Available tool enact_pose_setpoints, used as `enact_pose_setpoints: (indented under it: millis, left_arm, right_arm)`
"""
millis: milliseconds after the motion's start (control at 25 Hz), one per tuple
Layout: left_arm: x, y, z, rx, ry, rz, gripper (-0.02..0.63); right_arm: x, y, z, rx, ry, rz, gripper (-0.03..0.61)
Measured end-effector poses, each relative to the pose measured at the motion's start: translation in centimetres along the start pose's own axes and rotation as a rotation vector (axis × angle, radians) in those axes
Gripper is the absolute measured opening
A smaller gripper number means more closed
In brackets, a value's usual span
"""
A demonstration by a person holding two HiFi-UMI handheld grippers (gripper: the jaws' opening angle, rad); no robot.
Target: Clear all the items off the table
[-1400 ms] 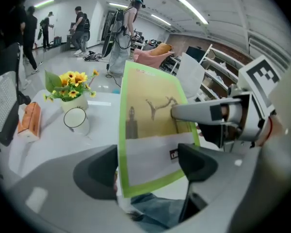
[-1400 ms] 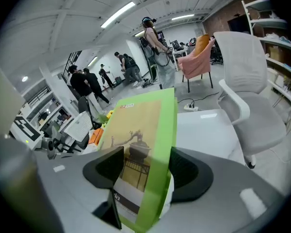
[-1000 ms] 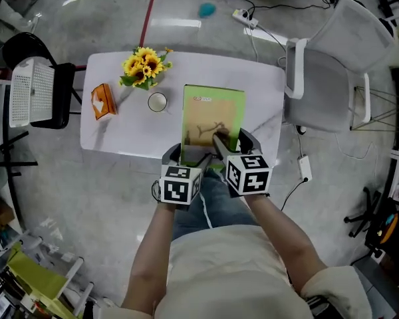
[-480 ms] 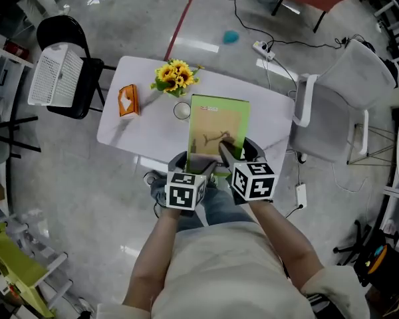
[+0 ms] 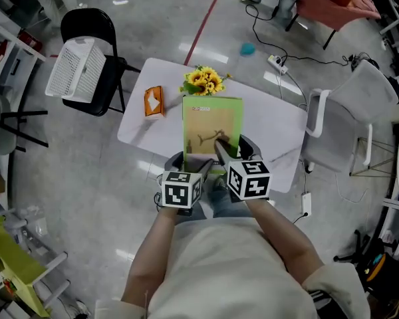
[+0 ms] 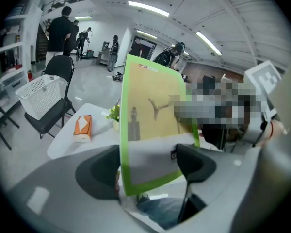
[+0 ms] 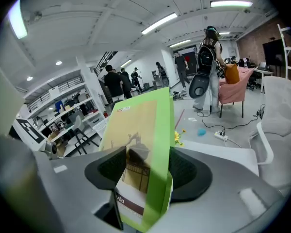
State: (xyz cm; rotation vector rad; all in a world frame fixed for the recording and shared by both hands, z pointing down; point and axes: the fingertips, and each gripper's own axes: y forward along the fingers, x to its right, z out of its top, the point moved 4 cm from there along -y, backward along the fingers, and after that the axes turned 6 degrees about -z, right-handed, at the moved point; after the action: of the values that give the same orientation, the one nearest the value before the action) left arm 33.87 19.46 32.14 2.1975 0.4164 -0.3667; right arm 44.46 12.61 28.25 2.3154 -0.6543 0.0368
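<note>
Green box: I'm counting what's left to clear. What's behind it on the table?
Beyond the green box stand sunflowers, with an orange box to their left. The tabletop that the box covers cannot be seen.

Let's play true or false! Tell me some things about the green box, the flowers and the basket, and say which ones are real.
1. The left gripper and right gripper both hold the green box. True; the right jaws have just been closing on it.
2. The orange box lies on the table. True.
3. The flowers are in the basket. False: they stand on the table.
4. The basket sits on the floor. False: it rests on a black chair.
</note>
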Motion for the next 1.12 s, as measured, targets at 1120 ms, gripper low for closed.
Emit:
enact_pose_setpoints:
  millis: [1120]
  left_arm:
    - [-22.5, -16.4, 0.6, 0.138, -0.107, 0.124, 0.347]
  right_arm:
    - [-27.0, 9.2, 4.6, 0.024, -0.141, 0.169, 0.250]
